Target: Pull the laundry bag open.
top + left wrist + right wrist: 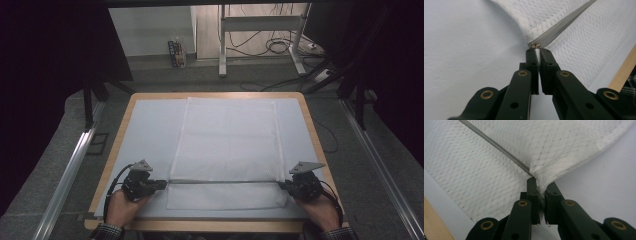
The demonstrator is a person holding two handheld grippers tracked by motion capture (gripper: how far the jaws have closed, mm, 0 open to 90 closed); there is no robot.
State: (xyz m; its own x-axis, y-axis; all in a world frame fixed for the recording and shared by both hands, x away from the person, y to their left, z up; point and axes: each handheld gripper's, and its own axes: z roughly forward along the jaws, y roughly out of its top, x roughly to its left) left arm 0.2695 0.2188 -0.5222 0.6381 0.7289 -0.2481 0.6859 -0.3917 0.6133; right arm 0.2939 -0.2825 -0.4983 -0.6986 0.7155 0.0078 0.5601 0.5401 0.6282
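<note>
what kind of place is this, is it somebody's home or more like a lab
Most likely a lab or recording workspace, not a home. A table covered with a plain white sheet holds one mesh laundry bag. Loose cables trail over the floor behind it, by a metal desk frame, with dark curtains at the sides.

Wooden-edged table with a pale blue-white mat covering nearly the whole top, wood showing as a thin border all round. White mesh bag lies flat on the mat, centred, long side running away from the person. Grey zipper crosses the bag near the front edge.
</note>
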